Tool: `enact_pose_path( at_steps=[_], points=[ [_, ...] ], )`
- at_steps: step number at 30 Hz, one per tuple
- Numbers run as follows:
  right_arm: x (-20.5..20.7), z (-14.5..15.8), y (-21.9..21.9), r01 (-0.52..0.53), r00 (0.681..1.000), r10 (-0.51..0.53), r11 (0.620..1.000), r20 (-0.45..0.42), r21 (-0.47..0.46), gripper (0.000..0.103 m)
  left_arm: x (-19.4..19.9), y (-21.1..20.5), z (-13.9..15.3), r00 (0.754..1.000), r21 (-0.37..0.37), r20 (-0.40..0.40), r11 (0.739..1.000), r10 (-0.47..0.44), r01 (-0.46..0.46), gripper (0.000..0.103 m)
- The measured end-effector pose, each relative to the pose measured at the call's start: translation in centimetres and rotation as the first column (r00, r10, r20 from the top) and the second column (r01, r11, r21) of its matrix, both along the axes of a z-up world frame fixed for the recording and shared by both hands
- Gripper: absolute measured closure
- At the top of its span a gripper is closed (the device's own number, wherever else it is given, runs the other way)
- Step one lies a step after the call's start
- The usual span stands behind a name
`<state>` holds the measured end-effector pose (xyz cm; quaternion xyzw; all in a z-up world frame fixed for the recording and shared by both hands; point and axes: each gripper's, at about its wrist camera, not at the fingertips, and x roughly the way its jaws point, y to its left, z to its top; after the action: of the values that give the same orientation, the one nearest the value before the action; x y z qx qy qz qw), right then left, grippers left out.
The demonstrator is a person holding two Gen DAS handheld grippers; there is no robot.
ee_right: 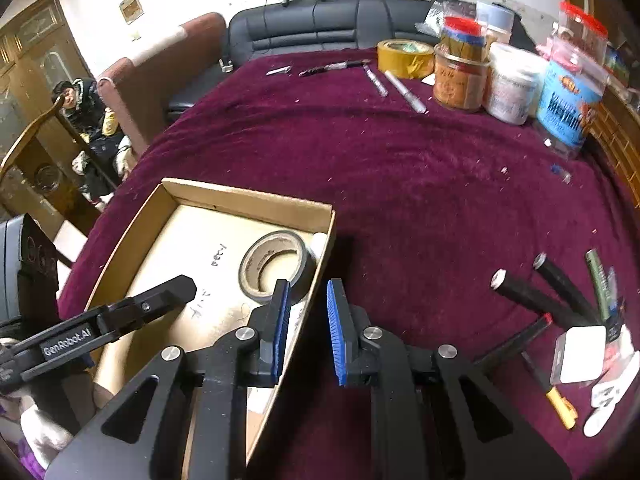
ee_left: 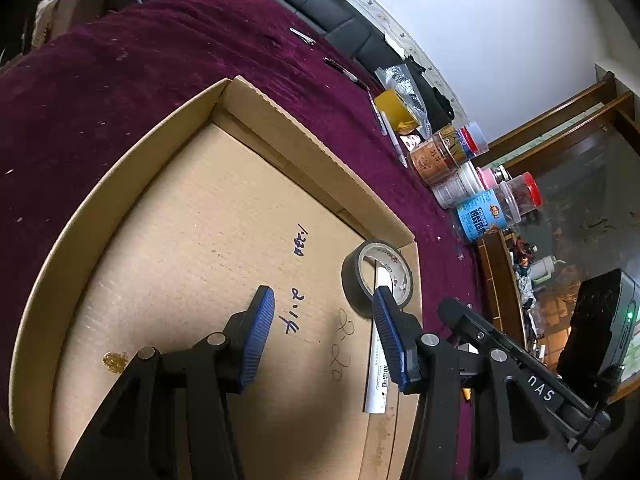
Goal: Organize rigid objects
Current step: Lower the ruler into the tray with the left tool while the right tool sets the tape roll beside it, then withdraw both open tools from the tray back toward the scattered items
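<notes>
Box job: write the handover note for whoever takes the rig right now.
Left gripper: open, empty, over the box floor.
Right gripper: jaws slightly apart, straddling the box's near wall, not visibly clamping it.
Done: grey tape roll and white marker lie in the box's corner.
Left: yellow tape, pens and jars at the cloth's far edge; black-handled tools and small items to the right of the right gripper.
</notes>
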<state>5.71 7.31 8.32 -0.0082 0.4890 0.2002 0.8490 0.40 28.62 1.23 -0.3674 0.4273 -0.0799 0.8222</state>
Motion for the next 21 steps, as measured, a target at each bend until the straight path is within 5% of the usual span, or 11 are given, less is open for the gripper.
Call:
enact_pose_path(
  at_steps=[4, 12, 17, 21],
  points=[
    [0.3, -0.1, 1.0, -0.048, 0.997, 0.053, 0.996, -0.056, 0.076, 0.087, -2.3, 0.7, 2.3, 0.994, -0.071, 0.104, 0.997, 0.027, -0.02, 0.058],
    [2.2, -1.9, 7.2, -0.171, 0.982, 0.167, 0.984, -0.093, -0.046, 0.087, -10.0, 1.9, 8.7, 0.948, 0.051, 0.308, 0.994, 0.074, -0.094, 0.042],
    [4.3, -4.7, 9.3, -0.153, 0.974, 0.135, 0.984, -0.184, -0.088, 0.084, -11.6, 3.1, 8.8, 0.947, 0.098, 0.307, 0.986, 0.1, -0.136, 0.042],
    [4.1, -3.4, 10.4, -0.187, 0.971, 0.178, 0.981, -0.162, -0.044, 0.084, -11.0, 3.9, 7.8, 0.955, 0.091, 0.28, 0.987, 0.104, -0.134, 0.042]
  ],
)
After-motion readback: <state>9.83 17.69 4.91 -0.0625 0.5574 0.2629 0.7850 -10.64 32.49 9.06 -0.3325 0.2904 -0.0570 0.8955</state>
